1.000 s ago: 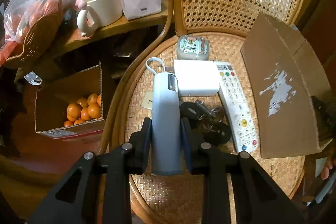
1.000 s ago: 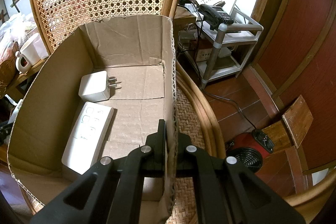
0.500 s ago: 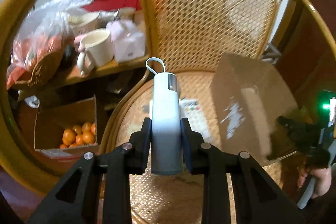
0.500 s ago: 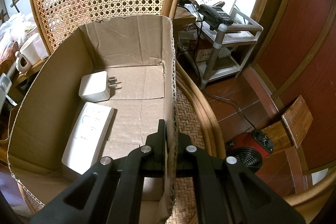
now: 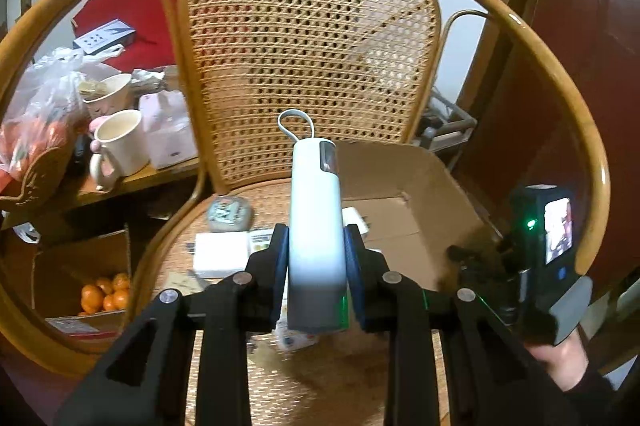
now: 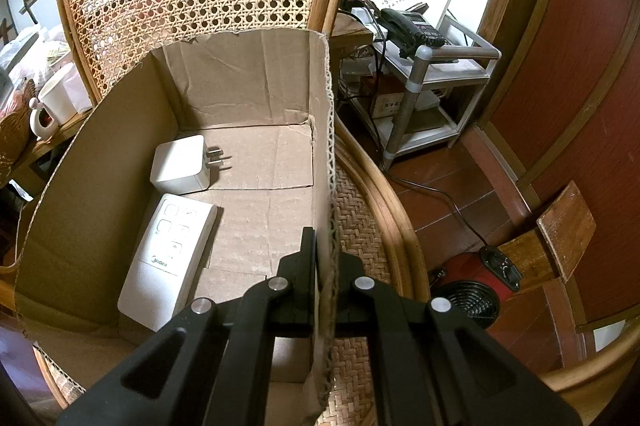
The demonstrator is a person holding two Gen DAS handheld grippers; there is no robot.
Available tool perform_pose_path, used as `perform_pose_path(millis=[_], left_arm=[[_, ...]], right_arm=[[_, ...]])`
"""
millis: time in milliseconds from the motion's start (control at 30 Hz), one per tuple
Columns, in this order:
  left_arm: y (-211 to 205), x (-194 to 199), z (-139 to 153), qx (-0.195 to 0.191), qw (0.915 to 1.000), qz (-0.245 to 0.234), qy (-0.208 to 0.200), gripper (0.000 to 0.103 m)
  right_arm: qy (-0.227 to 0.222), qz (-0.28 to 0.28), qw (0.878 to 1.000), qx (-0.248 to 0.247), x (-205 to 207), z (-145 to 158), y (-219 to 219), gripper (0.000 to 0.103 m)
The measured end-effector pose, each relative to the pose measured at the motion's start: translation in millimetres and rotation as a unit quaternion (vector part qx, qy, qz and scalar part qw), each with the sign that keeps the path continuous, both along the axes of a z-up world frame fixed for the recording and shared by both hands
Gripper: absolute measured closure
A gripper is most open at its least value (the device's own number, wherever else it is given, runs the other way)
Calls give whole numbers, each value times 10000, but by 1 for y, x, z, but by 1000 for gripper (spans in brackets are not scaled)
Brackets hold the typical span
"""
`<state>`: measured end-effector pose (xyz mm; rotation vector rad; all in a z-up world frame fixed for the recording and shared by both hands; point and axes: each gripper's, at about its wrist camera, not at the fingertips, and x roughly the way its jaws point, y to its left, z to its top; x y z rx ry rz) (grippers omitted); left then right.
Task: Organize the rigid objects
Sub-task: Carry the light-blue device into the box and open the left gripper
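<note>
Between the two black fingers of the left claw (image 5: 316, 258) stands a white cylindrical bottle with a grey base and a thin loop strap on top (image 5: 315, 222); the pads press on both of its sides, and it is held upright, clear of the woven rattan chair seat (image 5: 320, 378) below. Just behind and to the right of the bottle sits an open brown cardboard box (image 5: 416, 202) on the same seat. Inside that box, seen from the right wrist, lie a white square plug adapter with two metal prongs (image 6: 182, 164) near the far wall and a white flat remote control with rounded buttons (image 6: 168, 262) just in front of it, the two close together along the left side. The right claw (image 6: 326, 266) is pressed together on the box's right wall (image 6: 320, 154), one finger inside and one outside. In the left wrist view, the right gripper's dark body with a small lit screen (image 5: 544, 238) shows at the box's right, held by a hand in a dark sleeve (image 5: 568, 366).

On the seat left of the bottle lie a white rectangular block (image 5: 218, 252) and a small grey oval tin (image 5: 230, 212). Beyond the chair's curved arm, a wooden bench (image 5: 120, 182) carries a cream ceramic mug (image 5: 116, 144), a pale pink carton (image 5: 168, 134) and a plastic bag of oranges (image 5: 36, 122). Under it a cardboard carton holds loose oranges (image 5: 106, 296).
</note>
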<state>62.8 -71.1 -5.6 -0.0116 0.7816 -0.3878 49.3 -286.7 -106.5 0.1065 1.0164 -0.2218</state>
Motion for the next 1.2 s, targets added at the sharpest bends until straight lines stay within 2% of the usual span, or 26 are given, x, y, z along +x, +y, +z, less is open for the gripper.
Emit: perform_pose_path(millis=[333, 567, 767, 933, 1200], left_arm=[[-46, -8, -10, -354, 9985, -332, 247, 77], [-69, 1, -20, -312, 9978, -471, 333, 77], [-81, 20, -30, 6, 9983, -439, 390, 77], [-87, 31, -43, 33, 9971, -581, 497, 77], [-98, 25, -50, 455, 9956, -695, 432, 77]], right_arm=[[-6, -20, 10000, 12, 1, 1, 0, 97], [-10, -20, 10000, 10, 1, 1, -1, 97], [-28, -31, 10000, 9, 1, 2, -1, 97], [-30, -34, 10000, 5, 0, 2, -1, 97], [-33, -96, 9999, 1, 0, 2, -2, 97]])
